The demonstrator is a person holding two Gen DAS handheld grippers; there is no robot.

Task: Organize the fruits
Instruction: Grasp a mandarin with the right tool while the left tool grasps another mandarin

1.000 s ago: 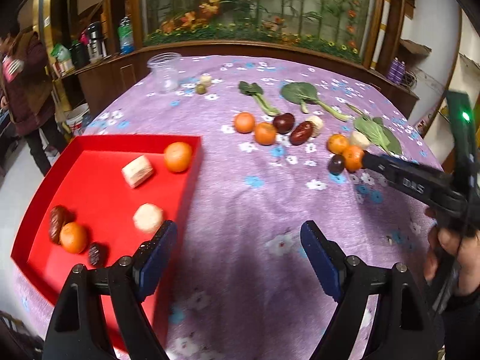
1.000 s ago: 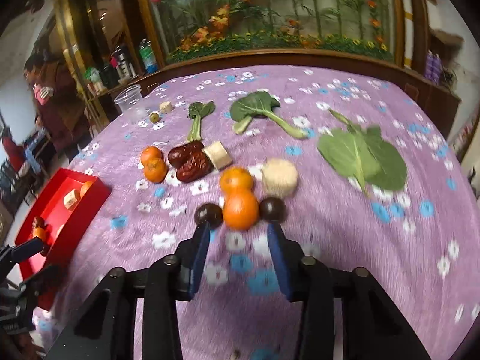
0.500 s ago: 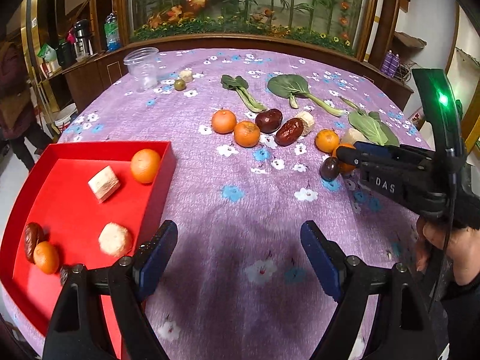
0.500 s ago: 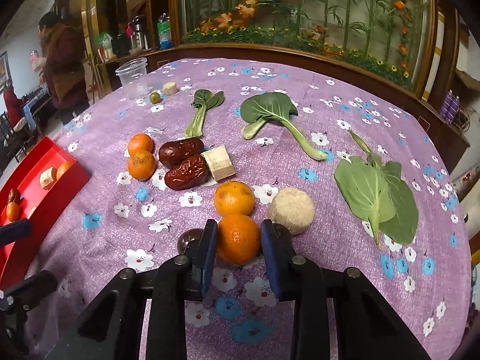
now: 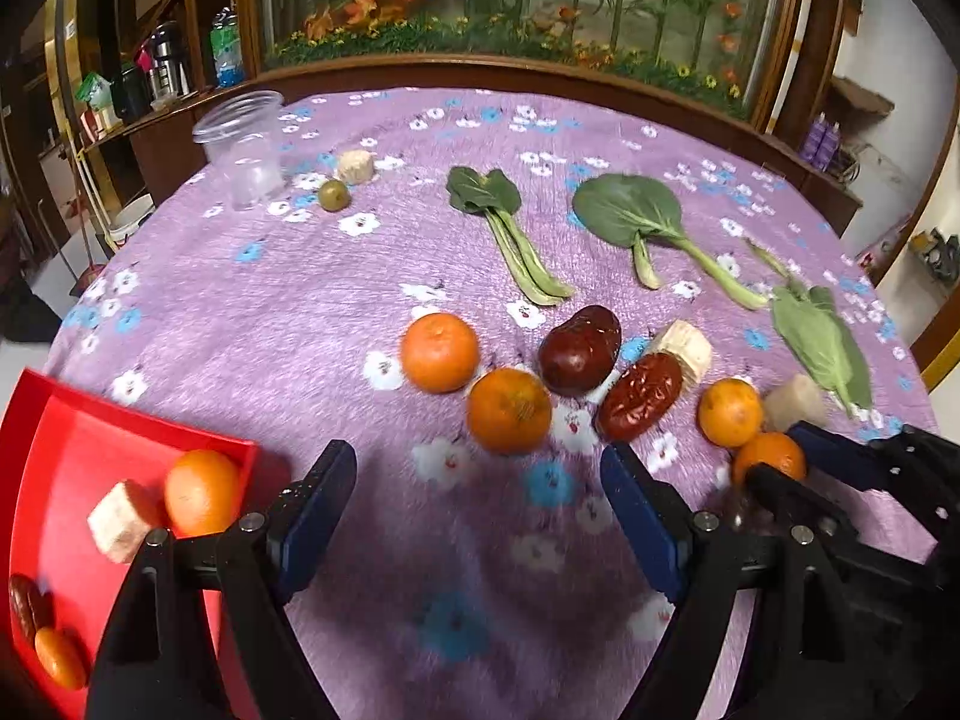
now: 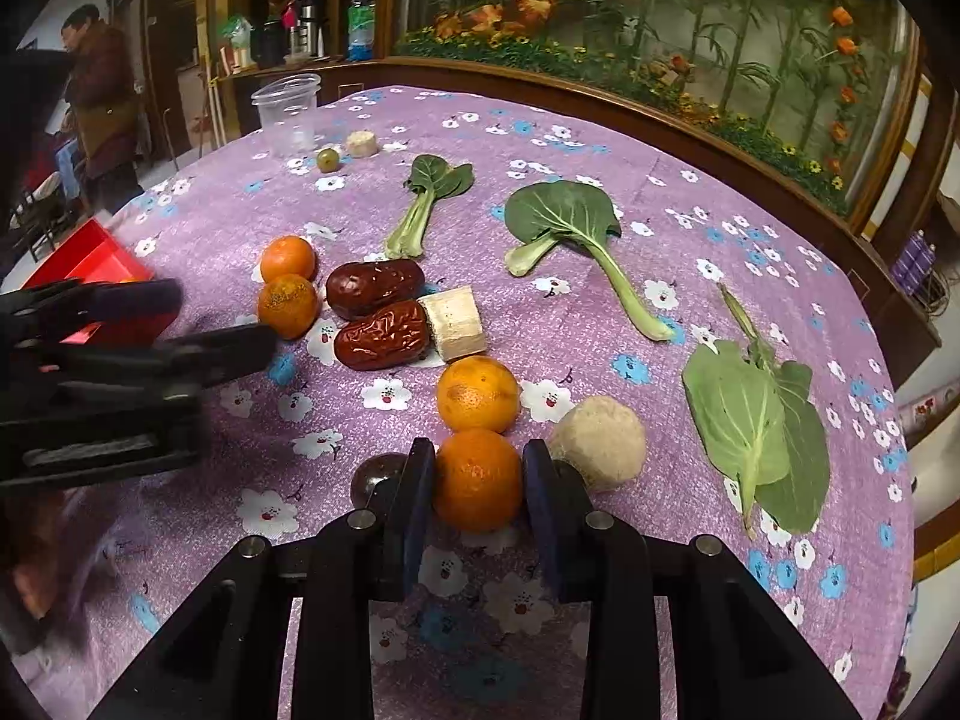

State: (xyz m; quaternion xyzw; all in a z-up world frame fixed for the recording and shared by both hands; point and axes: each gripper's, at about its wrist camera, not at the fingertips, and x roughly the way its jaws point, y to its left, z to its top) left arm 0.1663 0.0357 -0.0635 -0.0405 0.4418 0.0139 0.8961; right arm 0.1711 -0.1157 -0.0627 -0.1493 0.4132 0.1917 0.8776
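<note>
Purple flowered cloth covers a round table [image 6: 750,252] set before a glass case of artificial plants, where fruit is being sorted into a red tray [image 5: 72,456] at the near-left edge. The right gripper [image 6: 478,483] has its blue pads pressed on both sides of a tangerine [image 6: 478,480], which sits at the front of the loose cluster, just beside a second tangerine [image 6: 477,393] and a pale round chunk [image 6: 600,441], with a dark fruit [image 6: 378,471] close on the other side. The left gripper [image 5: 477,516] hangs wide and empty over bare cloth near the tray, which already holds a tangerine, a pale cube and a few small fruits. A clean lift likely means rising straight up, keeping the squeeze gentle, and clearing the neighbours before swinging toward the tray.
</note>
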